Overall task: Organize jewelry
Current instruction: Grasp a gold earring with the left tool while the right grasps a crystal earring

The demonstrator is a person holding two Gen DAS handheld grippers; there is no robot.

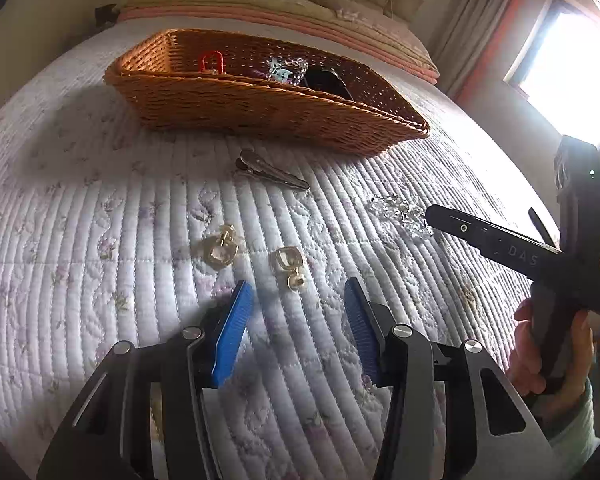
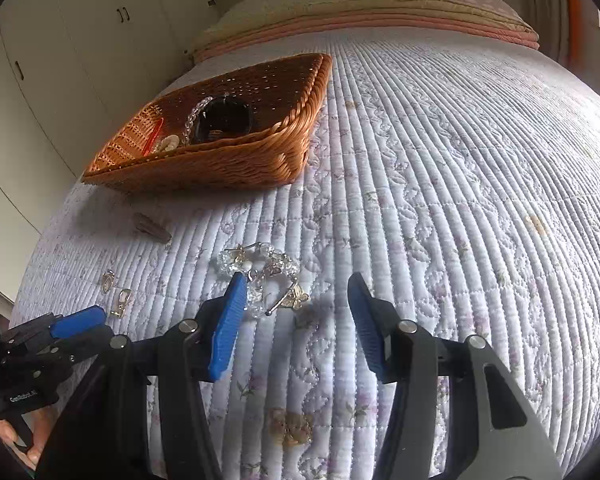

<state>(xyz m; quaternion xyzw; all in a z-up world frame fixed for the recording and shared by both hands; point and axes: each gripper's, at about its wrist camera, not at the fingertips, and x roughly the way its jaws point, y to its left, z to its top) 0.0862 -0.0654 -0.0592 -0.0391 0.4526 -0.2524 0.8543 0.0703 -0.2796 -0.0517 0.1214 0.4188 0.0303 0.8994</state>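
Left wrist view, wicker basket [image 1: 236,108] holding red clip [image 1: 211,62], crystal bracelet [image 1: 286,70], both jaws released.

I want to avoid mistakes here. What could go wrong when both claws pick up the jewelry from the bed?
1. The gold earring is small and flat on the soft quilt; the open left claw may pinch fabric instead.
2. The crystal bracelet lies loosely beside the right claw; a grip on one bead may let it slip.
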